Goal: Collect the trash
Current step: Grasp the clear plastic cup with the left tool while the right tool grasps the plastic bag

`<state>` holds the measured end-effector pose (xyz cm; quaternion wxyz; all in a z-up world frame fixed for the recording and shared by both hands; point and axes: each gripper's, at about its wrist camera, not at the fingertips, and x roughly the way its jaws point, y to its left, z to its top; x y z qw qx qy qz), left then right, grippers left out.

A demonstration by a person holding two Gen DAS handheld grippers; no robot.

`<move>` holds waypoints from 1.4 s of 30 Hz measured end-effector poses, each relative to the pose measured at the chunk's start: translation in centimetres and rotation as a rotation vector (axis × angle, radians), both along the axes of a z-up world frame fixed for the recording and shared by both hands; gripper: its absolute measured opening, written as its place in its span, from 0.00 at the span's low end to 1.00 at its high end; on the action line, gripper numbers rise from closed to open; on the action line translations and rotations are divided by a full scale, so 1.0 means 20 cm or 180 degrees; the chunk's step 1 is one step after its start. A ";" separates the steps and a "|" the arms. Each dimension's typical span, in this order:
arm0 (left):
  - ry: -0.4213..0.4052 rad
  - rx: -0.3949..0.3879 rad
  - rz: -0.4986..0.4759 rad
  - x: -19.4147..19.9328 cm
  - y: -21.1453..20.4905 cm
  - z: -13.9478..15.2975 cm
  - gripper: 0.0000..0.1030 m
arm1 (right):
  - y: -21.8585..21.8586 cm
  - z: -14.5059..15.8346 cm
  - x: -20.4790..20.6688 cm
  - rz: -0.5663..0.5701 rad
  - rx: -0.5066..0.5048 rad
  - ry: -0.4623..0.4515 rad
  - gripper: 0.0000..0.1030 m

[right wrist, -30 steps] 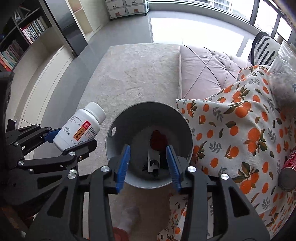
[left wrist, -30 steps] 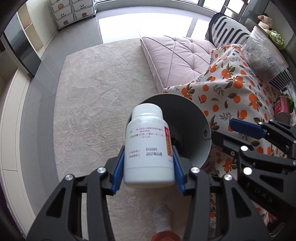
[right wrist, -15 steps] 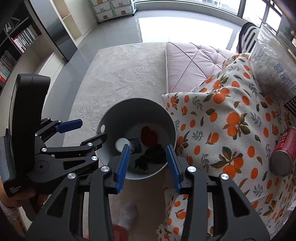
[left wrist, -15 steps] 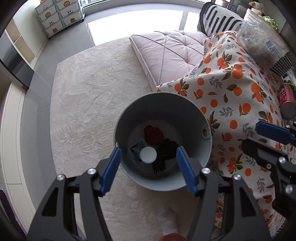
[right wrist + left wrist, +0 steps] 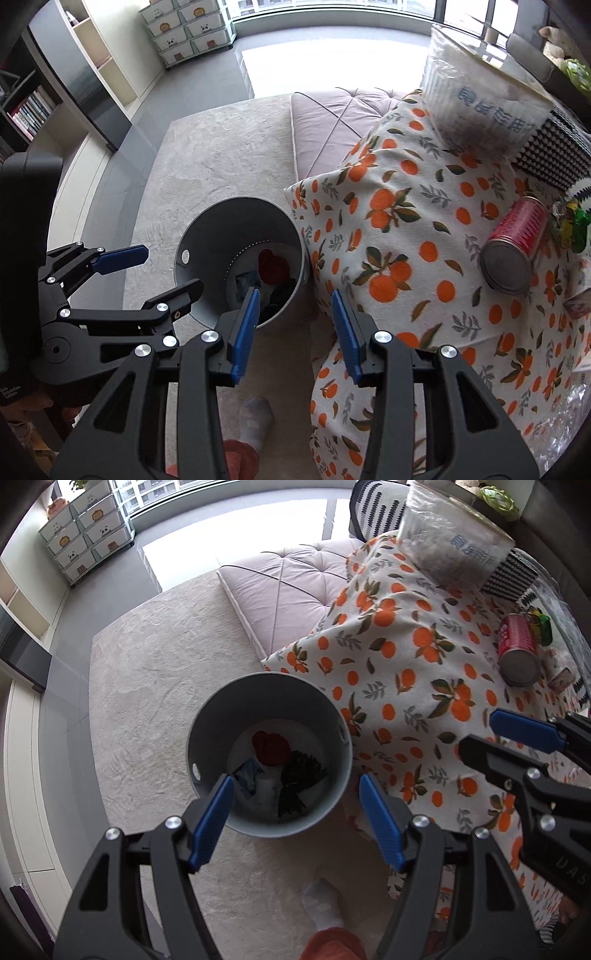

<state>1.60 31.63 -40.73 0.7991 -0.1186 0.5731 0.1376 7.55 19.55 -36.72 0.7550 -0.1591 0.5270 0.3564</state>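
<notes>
A grey round bin (image 5: 207, 734) stands on the carpet beside the table; it also shows in the right wrist view (image 5: 207, 229). Inside it lie the white bottle (image 5: 267, 786), a red scrap (image 5: 271, 746), a black scrap (image 5: 301, 771) and a blue packet (image 5: 248, 775). My left gripper (image 5: 295, 821) is open and empty above the bin's near rim. My right gripper (image 5: 295, 326) is open and empty, over the gap between bin and table. A red can (image 5: 513, 245) lies on its side on the orange-print tablecloth (image 5: 406, 229), with a green wrapper (image 5: 570, 225) beside it.
A pink floor cushion (image 5: 280, 594) lies behind the bin. A clear plastic bag (image 5: 476, 103) sits at the table's far end. A socked foot (image 5: 321, 904) is on the carpet below the grippers. Drawers (image 5: 184, 33) and shelves stand along the far wall.
My left gripper opened and the white bottle dropped into the bin. Both grippers have since risen and shifted right, bringing more of the table and the red can into view.
</notes>
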 end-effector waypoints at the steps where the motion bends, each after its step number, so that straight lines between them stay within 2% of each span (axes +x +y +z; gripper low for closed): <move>1: -0.0003 -0.0012 -0.0051 0.00 -0.05 0.02 0.69 | -0.05 0.03 0.01 -0.0050 0.0006 -0.0013 0.38; 6: -0.0025 -0.0021 -0.0382 0.05 -0.34 0.14 0.69 | -0.35 0.15 0.04 -0.0350 0.0021 -0.0072 0.38; 13: -0.0087 -0.0104 -0.0808 0.13 -0.80 0.25 0.69 | -0.90 0.28 0.06 -0.0817 -0.0102 -0.0216 0.40; 16: -0.0090 -0.0120 -0.0980 0.15 -1.01 0.26 0.69 | -1.15 0.30 0.07 -0.1012 -0.0176 -0.0270 0.48; 22: -0.0088 -0.0237 -0.1220 0.16 -1.37 0.25 0.68 | -1.52 0.24 0.05 -0.1216 -0.0317 -0.0202 0.49; 29: -0.0010 -0.0307 -0.1428 0.12 -1.64 0.16 0.69 | -1.69 0.13 0.00 -0.1230 -0.0316 -0.0125 0.49; 36: 0.0024 -0.0277 -0.1639 0.10 -1.76 0.04 0.69 | -1.72 0.05 0.02 -0.1063 -0.0310 -0.0264 0.53; 42: 0.0092 -0.0179 -0.1662 0.14 -1.81 -0.09 0.69 | -1.71 0.03 0.04 -0.0929 -0.0296 -0.0324 0.53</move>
